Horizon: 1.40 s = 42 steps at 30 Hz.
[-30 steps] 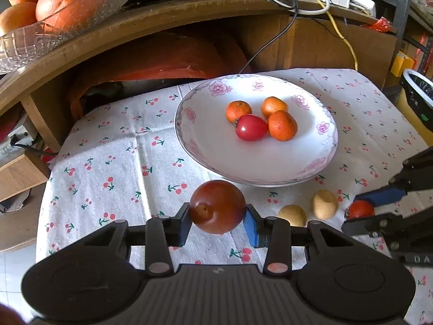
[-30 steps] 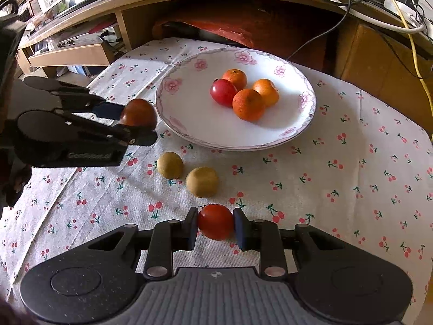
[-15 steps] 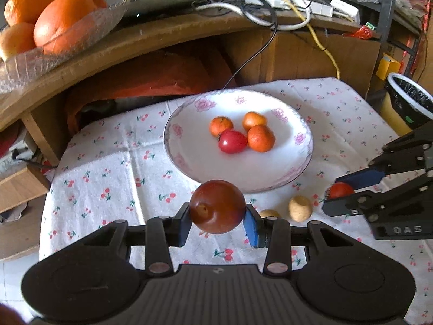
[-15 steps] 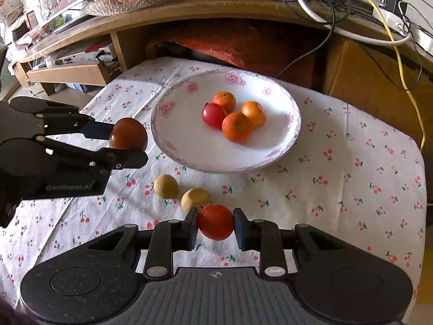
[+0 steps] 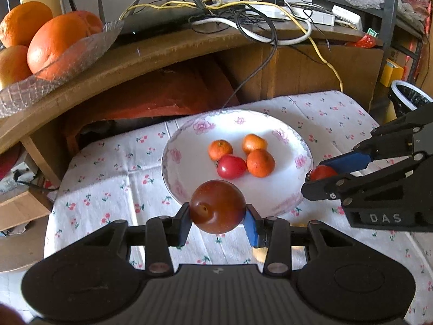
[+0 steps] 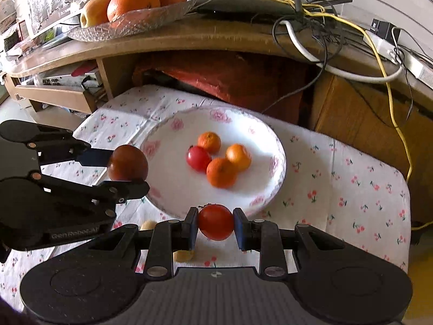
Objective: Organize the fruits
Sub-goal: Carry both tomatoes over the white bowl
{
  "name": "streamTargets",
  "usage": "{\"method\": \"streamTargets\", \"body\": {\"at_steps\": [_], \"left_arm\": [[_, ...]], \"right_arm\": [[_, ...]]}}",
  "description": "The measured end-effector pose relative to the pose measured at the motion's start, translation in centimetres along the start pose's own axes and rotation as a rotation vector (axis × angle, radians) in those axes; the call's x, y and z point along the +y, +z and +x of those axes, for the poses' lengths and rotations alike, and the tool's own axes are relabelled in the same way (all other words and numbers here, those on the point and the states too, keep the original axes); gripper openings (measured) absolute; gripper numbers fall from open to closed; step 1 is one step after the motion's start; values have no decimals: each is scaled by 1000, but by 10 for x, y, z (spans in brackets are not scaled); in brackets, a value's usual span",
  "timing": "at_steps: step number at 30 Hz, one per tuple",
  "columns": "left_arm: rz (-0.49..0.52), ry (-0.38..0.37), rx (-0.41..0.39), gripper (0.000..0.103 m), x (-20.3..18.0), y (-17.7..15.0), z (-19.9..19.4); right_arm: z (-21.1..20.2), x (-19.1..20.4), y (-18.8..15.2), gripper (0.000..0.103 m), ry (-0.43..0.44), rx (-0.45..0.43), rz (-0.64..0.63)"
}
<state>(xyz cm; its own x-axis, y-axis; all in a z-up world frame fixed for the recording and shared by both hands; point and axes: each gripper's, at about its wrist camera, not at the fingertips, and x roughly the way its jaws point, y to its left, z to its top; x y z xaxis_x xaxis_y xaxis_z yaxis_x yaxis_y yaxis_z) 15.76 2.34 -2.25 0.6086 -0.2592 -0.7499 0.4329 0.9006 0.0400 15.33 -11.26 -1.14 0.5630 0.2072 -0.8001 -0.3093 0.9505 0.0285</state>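
Dark red-brown, the plum (image 5: 217,206) sits pinched between the blue pads of our left gripper (image 5: 217,218), fingers closed only as far as the fruit's width, held clear of the cloth at the near rim of the plate (image 5: 173,146). Our right gripper (image 6: 215,223) is likewise closed on a small red tomato (image 6: 215,221), carried just short of the plate's near edge.

Change over the last second: both grippers have risen and come forward. The plate, formerly well ahead, now lies directly beyond each held fruit, and the right gripper shows in the left view at the plate's right rim rather than down at cloth level. We judge both fruits are in transit and close to release over the plate.

Two small yellow-brown fruits (image 6: 147,225) are left on the cherry-print tablecloth (image 6: 351,178), mostly hidden under the gripper bodies; we judge them the remaining pickups.

On the plate: three small oranges (image 5: 260,162) and one red tomato (image 5: 231,166), clustered near the centre, touching.

Farther back, a glass dish (image 6: 151,19) of large oranges on the wooden shelf (image 5: 162,54), with tangled cables.

Writing: "DAS" on the right gripper's body in the left view; "GenRobot.A…" on the left gripper's body in the right view, its end cut off.
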Motion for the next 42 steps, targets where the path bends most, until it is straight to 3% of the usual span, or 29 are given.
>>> {"method": "streamTargets", "body": {"at_steps": [42], "left_arm": [[30,68,24,48,-2,18,41]], "right_arm": [[43,2,14,23,-38,35,-52]]}}
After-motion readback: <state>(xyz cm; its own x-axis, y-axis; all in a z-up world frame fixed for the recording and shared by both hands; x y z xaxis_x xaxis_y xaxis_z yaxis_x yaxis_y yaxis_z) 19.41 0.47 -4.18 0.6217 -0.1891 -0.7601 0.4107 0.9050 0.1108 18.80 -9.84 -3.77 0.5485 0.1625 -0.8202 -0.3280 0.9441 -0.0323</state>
